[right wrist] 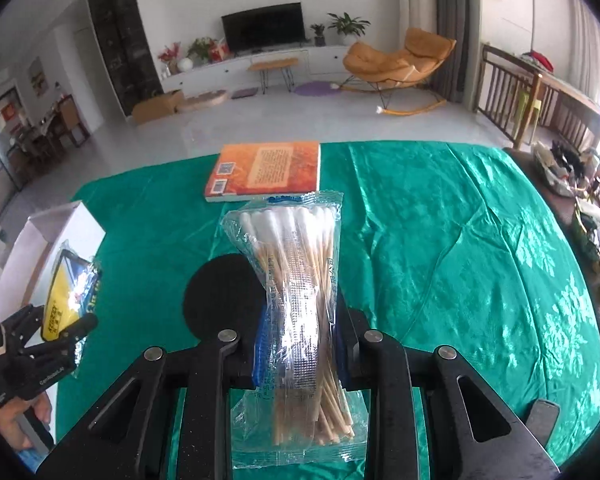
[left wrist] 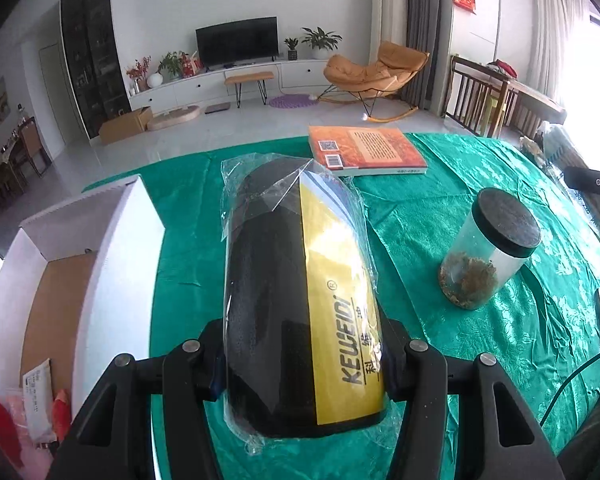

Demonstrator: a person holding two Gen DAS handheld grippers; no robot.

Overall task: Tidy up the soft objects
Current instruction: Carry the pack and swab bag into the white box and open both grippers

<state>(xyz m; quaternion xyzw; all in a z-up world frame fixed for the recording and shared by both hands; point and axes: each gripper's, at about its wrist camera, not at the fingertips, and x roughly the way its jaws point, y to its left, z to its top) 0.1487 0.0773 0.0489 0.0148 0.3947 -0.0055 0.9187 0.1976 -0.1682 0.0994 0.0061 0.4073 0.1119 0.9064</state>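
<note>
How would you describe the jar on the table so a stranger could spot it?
On the green tablecloth, right of the left gripper and nearer than the orange book, stands the jar. Its clear body, flat black lid and brownish clumps at the bottom set it apart.

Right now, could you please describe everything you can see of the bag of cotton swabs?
The bag of cotton swabs is clear crinkly plastic with blue print, holding wooden-stick swabs, white tips pointing away. The right tool is shut on its middle, pinching it narrow. It hangs above the green tablecloth, touching nothing else visible.
</note>
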